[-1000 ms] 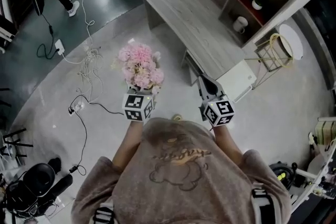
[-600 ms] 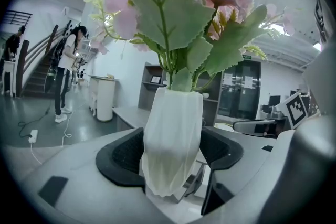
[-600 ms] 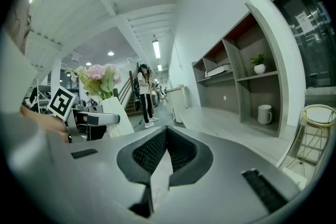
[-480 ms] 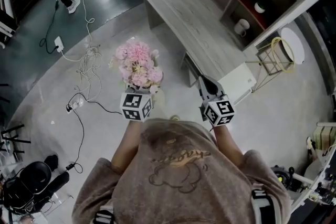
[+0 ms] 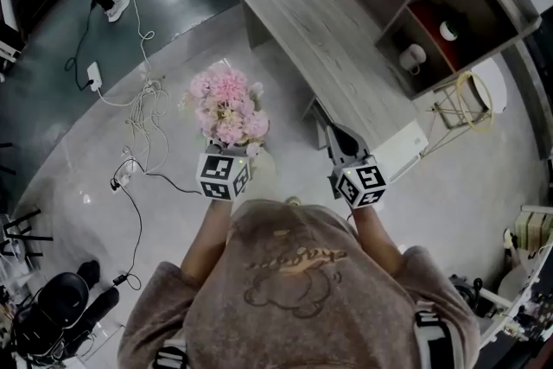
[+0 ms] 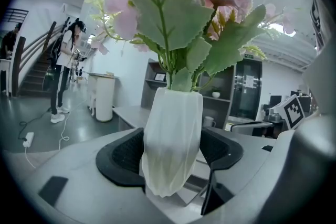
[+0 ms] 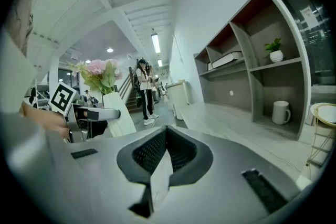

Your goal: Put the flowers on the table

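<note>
Pink flowers hide vase; left gripper clamps it.

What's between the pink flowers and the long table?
Only bare grey floor, as the head view shows. The flowers, in a white vase clamped by the left gripper, hang over that floor, short of the table.
</note>
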`<state>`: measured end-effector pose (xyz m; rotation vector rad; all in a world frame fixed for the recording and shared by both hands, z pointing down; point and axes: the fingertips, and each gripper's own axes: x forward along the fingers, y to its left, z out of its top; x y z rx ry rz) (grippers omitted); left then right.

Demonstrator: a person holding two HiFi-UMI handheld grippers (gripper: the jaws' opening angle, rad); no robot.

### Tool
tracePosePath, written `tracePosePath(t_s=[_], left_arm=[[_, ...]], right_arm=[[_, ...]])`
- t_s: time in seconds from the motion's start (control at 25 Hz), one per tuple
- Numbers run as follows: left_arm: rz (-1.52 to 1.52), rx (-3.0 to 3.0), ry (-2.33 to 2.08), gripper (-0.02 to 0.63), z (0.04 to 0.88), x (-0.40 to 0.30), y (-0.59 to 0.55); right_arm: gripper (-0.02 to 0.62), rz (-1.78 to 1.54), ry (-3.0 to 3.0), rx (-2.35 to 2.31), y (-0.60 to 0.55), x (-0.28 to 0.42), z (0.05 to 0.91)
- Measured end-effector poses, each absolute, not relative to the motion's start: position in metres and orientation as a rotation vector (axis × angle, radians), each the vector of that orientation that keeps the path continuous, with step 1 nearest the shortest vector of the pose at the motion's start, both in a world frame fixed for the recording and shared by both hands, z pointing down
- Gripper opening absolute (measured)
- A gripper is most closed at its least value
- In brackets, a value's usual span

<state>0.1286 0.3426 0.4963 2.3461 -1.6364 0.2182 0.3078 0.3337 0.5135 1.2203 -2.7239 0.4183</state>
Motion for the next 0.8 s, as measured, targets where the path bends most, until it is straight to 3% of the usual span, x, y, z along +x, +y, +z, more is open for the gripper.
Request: tracePosePath(t_s=[0.8], left_arm=[[0.221, 2.443, -1.538, 0.344, 0.469, 0.0, 0.124]], right_arm=[[-0.002, 0.379, -2.68, 1.336, 0.13, 0.186, 0.479]])
